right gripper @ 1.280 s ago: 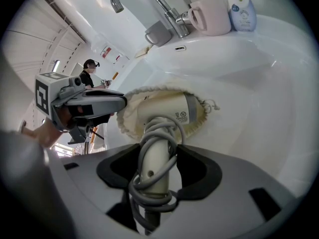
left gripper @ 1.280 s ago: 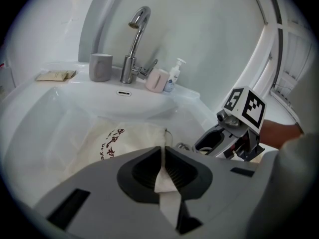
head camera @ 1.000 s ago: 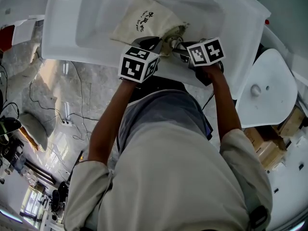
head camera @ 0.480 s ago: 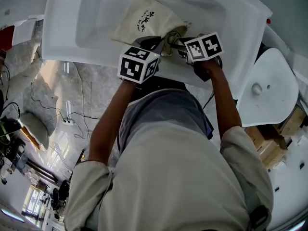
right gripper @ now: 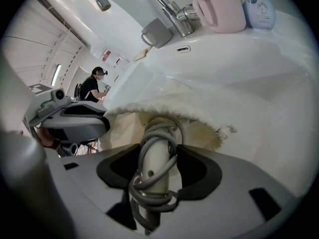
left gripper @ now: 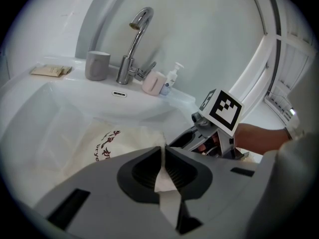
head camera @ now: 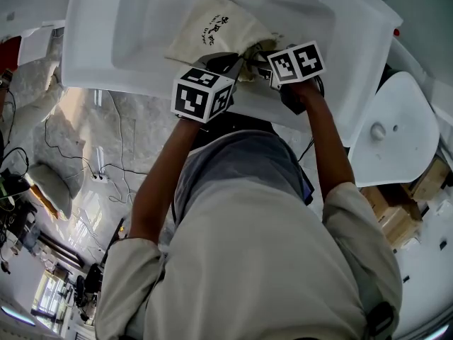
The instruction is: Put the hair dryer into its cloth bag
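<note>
A cream cloth bag with dark red print lies in the white sink basin. My left gripper is shut on the bag's edge, a strip of cloth pinched between its pads. My right gripper is shut on the hair dryer's grey handle, which has its cord wound round it. The handle points into the bag's frayed mouth; the dryer's head is hidden inside the cloth. The two grippers sit close together at the bag's opening, the right gripper just right of the left.
A chrome faucet, a grey cup, a pink cup and a soap bottle stand along the sink's back rim. A white round seat and cardboard boxes are to the right. A person stands far off.
My right gripper has shifted a little left and forward toward the bag's mouth with the hair dryer. The left gripper has stayed where it was, holding the cloth.
</note>
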`<state>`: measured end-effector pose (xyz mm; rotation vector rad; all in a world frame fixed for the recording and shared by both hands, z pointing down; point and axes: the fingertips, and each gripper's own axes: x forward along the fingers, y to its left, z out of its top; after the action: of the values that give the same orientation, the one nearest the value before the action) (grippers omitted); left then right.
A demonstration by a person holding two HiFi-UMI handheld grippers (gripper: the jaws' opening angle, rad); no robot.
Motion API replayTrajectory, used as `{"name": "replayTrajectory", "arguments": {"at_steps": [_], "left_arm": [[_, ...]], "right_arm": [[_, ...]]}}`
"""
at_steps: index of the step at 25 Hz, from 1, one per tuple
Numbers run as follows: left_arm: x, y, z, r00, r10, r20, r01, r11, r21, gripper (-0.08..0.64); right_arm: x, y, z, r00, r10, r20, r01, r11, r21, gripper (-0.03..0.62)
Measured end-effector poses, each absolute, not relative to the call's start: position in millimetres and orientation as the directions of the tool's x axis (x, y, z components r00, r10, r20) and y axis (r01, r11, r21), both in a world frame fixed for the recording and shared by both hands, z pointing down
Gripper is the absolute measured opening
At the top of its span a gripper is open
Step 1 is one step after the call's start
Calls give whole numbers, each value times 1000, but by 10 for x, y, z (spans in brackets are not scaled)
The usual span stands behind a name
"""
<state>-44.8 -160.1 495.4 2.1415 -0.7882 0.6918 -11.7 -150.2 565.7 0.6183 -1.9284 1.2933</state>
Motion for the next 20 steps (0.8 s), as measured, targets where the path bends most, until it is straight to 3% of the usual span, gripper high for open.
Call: {"name": "replayTrajectory", "arguments": {"at_steps": [20], "left_arm": [[-452, -1611, 4915, 696, -311, 647, -698, -504, 509, 33]], "right_arm": [[-368, -1663, 5798, -621, -27, 783, -731, 379, -567, 239]]}}
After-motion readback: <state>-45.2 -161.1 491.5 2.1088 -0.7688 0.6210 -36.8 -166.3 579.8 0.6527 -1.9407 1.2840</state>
